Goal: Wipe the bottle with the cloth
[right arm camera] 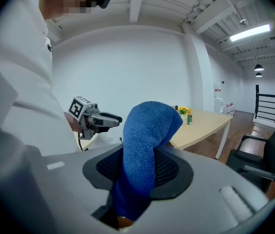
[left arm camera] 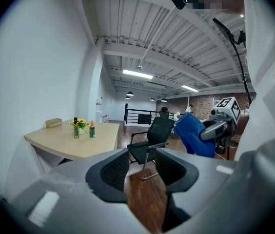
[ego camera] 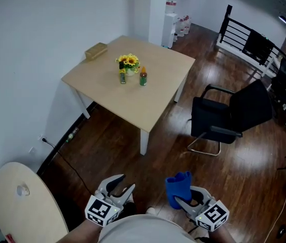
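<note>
A small green bottle with an orange cap point(ego camera: 143, 77) stands on the light wooden table point(ego camera: 158, 92) far ahead, also seen tiny as the bottle point(left arm camera: 92, 129) and the bottle point(right arm camera: 189, 118). My right gripper point(ego camera: 185, 200) is shut on a blue cloth point(ego camera: 179, 187), which sticks up from between the jaws as the cloth point(right arm camera: 146, 145) in the right gripper view point(right arm camera: 140, 168). My left gripper point(ego camera: 124, 185) is open and empty, its jaws apart point(left arm camera: 142, 168). Both grippers are held close to the person's body, well short of the table.
On the table stand a vase of sunflowers point(ego camera: 129, 62), a dark bottle point(ego camera: 122, 78) and a tan box point(ego camera: 96, 50). A black office chair point(ego camera: 231, 118) stands right of the table. A round pale tabletop point(ego camera: 24, 206) is at the lower left. The floor is dark wood.
</note>
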Action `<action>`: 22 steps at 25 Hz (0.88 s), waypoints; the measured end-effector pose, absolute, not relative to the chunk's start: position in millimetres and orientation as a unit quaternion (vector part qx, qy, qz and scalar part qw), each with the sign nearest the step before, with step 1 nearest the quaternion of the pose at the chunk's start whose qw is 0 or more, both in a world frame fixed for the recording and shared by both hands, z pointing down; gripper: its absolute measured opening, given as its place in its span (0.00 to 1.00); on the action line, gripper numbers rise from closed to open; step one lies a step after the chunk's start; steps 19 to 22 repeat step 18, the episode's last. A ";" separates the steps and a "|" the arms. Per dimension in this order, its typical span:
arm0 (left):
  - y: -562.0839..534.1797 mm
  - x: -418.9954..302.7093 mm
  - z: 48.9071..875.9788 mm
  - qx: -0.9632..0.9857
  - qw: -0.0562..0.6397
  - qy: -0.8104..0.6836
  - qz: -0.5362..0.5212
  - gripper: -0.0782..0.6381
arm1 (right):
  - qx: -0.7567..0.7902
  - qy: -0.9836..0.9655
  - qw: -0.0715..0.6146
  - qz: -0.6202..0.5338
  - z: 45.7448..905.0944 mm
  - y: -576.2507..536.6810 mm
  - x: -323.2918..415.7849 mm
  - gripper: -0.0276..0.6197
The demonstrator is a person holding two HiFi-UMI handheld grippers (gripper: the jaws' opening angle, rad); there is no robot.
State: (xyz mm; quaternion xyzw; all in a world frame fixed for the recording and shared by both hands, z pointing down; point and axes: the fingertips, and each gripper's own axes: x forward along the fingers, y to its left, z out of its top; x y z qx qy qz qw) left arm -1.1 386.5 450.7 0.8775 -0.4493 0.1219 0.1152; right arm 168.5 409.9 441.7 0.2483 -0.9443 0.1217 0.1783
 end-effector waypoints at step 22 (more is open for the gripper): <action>433.2 37.5 453.7 0.876 0.116 -0.448 0.134 0.36 | 0.229 -0.952 0.168 0.115 441.0 446.3 190.9 0.28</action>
